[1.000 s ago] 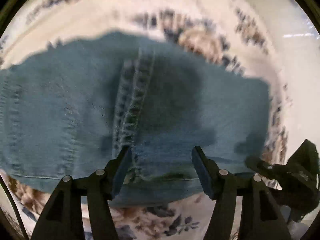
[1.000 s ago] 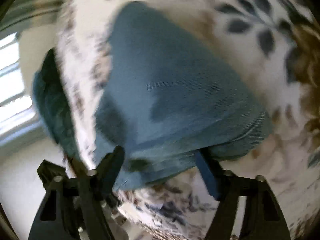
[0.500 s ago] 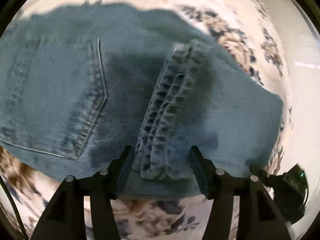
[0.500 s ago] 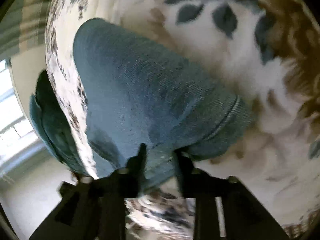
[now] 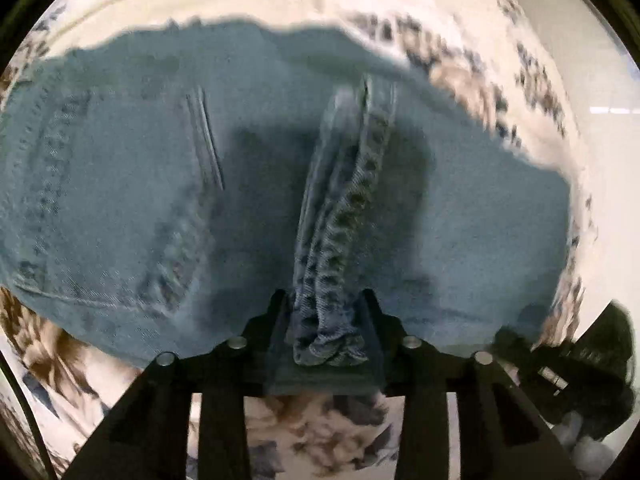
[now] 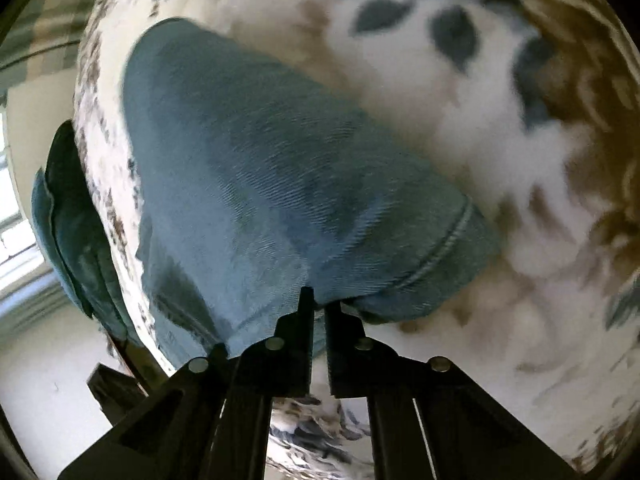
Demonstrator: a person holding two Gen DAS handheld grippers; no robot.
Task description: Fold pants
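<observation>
Blue denim pants (image 5: 160, 184) lie folded on a floral bedspread (image 5: 460, 40); a back pocket shows at the left. My left gripper (image 5: 326, 320) is shut on a bunched stack of seamed denim edges (image 5: 344, 216) at the near edge. In the right wrist view the pants (image 6: 260, 168) fill the middle, with a stitched hem (image 6: 452, 240) at the right. My right gripper (image 6: 319, 306) is shut on the near fold of the denim.
The floral bedspread (image 6: 500, 80) spreads under and around the pants. A teal cushion or cloth (image 6: 68, 220) hangs off the bed edge at the left, with a window and pale floor beyond. The other gripper's black body (image 5: 580, 360) shows at the lower right.
Both grippers have closed from open onto the denim. The left one now pinches the bunched seam; the right one pinches the near fold. Both views have shifted closer over the pants.
</observation>
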